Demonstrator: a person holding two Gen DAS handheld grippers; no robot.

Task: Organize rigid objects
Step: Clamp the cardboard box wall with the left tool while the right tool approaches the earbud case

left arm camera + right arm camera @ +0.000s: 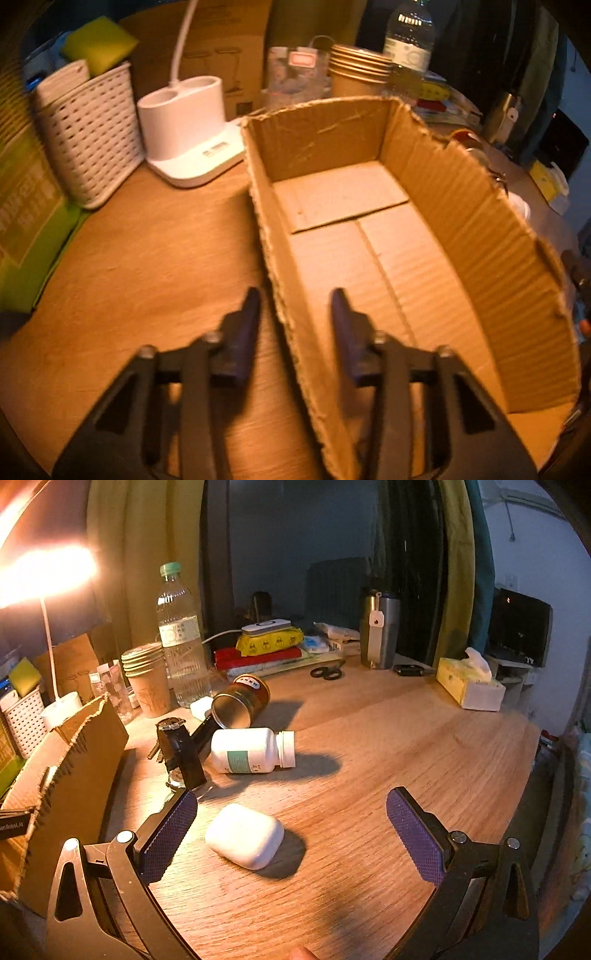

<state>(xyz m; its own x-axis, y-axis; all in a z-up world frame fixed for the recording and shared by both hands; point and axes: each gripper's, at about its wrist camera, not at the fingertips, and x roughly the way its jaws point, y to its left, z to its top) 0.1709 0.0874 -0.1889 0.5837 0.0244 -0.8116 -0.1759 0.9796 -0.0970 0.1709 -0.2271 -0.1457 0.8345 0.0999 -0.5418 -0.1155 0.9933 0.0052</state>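
A wooden tabletop (pixel 369 738) under warm lamp light, seen from two handheld grippers.

The left gripper (pixel 295 306) points down at an open cardboard box (pixel 461 229) with rough-cut edges and nothing visible inside. Its two fingers straddle the box's near left wall, one outside over the tabletop, one inside the box. A gap shows on each side of the wall, so the fingers are narrowly apart and not pressing the cardboard. Left of the box stand a white lamp base (pixel 188 122) and a white woven basket (pixel 92 136). Behind it are stacked paper cups (pixel 356 72) and a water bottle (pixel 408 37).

The right gripper (pixel 291 812) has its fingers wide apart, holding nothing. A white earbud case (pixel 243 834) lies on the tabletop between them, nearer the left finger, touching neither. Further back lie a white pill bottle (pixel 251 751) on its side, a metal tin (pixel 240 701) on its side, and a watch (pixel 179 749) on a dark strap. The box's outer wall rises at the left edge. A tissue box (pixel 469 683) sits well apart to the right.
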